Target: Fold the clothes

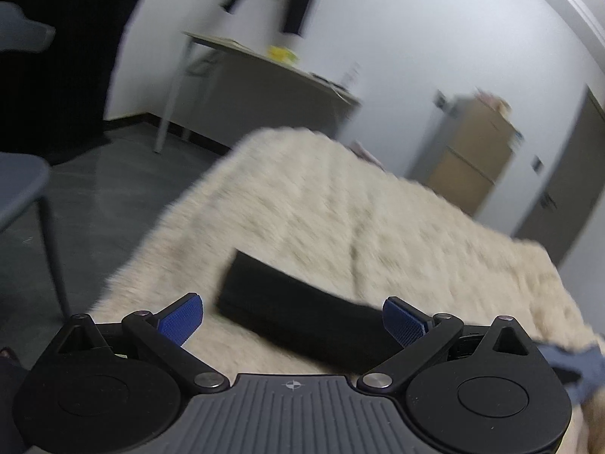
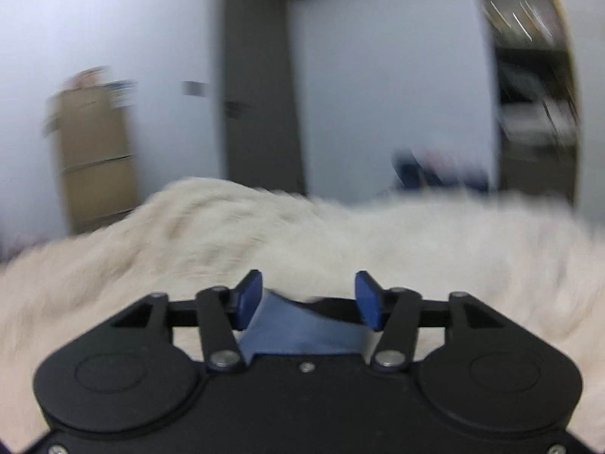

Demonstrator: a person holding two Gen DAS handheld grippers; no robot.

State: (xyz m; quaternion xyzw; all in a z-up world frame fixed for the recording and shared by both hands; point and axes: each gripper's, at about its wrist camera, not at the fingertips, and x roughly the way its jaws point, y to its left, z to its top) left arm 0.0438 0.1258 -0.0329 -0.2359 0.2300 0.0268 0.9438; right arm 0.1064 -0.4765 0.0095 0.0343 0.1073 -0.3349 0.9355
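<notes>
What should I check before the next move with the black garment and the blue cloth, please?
1. Left gripper jaws wide apart, holding nothing: ok.
2. Folded black garment lies on the cream blanket, between the left jaws: ok.
3. Right gripper jaws apart, blue cloth between them: ok.
4. Blue cloth actually pinched: cannot tell.
5. Images sharp enough for fine aiming: not ok, both are blurred.
</notes>
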